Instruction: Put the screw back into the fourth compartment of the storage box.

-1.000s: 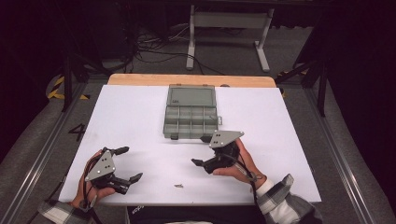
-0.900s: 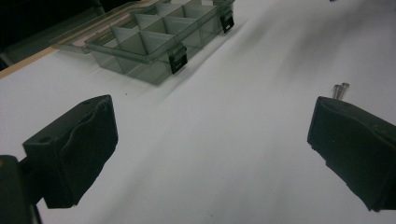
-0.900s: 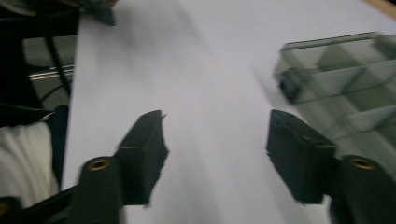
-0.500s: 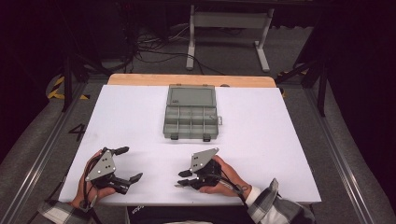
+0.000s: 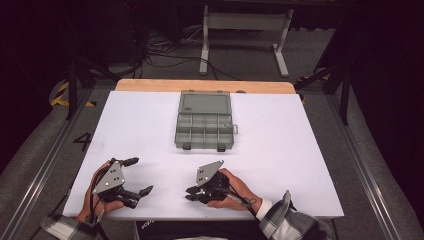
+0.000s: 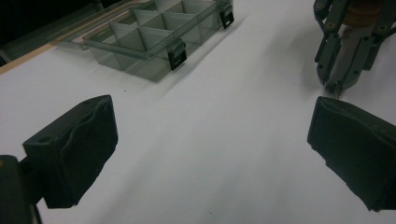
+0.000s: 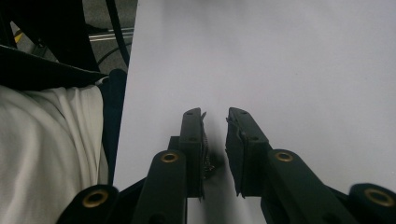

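Early stage: small screw [image 7: 209, 164] is being bracketed near the tabletop [image 5: 280, 150] front edge by right gripper [image 5: 190, 194]. Its narrow jaws have just been closing and are not yet pinching. Left gripper [image 5: 142, 175] is being held wide, empty. Compartment box [image 5: 205, 125], well apart, is being left unfilled.

Three cameras: one overhead, two riding low

The desk [image 5: 280, 150] is seen from above its near edge; the compartment box [image 5: 205, 125] is shared with the close left gripper view.
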`<state>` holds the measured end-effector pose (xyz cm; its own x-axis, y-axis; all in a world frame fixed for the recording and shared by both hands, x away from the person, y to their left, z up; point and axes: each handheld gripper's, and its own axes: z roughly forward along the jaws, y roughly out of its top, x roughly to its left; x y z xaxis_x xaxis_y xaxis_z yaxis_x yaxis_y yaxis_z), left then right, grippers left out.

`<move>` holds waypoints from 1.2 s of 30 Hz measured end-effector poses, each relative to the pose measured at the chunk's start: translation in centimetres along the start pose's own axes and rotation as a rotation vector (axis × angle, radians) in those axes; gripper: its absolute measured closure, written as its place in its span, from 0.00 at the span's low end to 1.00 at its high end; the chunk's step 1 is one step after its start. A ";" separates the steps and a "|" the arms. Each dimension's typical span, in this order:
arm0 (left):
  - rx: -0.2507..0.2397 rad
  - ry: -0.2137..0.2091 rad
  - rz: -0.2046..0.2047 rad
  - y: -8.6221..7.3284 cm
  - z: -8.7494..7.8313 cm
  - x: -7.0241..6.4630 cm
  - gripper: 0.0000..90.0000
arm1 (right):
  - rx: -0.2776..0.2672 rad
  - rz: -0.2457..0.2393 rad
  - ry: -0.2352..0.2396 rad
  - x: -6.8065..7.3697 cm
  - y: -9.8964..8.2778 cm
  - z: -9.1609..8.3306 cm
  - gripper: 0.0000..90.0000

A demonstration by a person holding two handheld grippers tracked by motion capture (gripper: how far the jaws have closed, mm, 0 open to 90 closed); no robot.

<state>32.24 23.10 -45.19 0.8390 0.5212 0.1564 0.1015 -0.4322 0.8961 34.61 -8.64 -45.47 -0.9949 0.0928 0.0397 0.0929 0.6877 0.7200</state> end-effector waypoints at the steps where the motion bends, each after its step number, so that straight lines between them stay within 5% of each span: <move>1: 0.000 0.000 0.000 0.0 0.0 0.0 0.03 | 0.000 0.000 0.000 0.0 0.0 0.0 0.86; 18: 0.007 -0.006 0.001 0.0 0.1 0.0 0.03 | 0.020 0.009 -0.017 -0.5 -0.2 0.3 0.93; 25: 0.008 -0.007 0.000 -0.1 0.1 0.0 0.03 | 0.030 0.016 -0.039 -0.5 -0.6 -0.2 0.83; 36: 0.009 -0.009 -0.004 -0.1 0.2 0.0 0.03 | 0.038 -0.003 -0.057 -0.2 -0.9 -0.7 0.95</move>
<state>32.35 23.03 -45.34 0.8431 0.5165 0.1494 0.1095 -0.4369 0.8928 34.66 -9.81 -45.63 -0.9914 0.1310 -0.0030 0.0923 0.7147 0.6933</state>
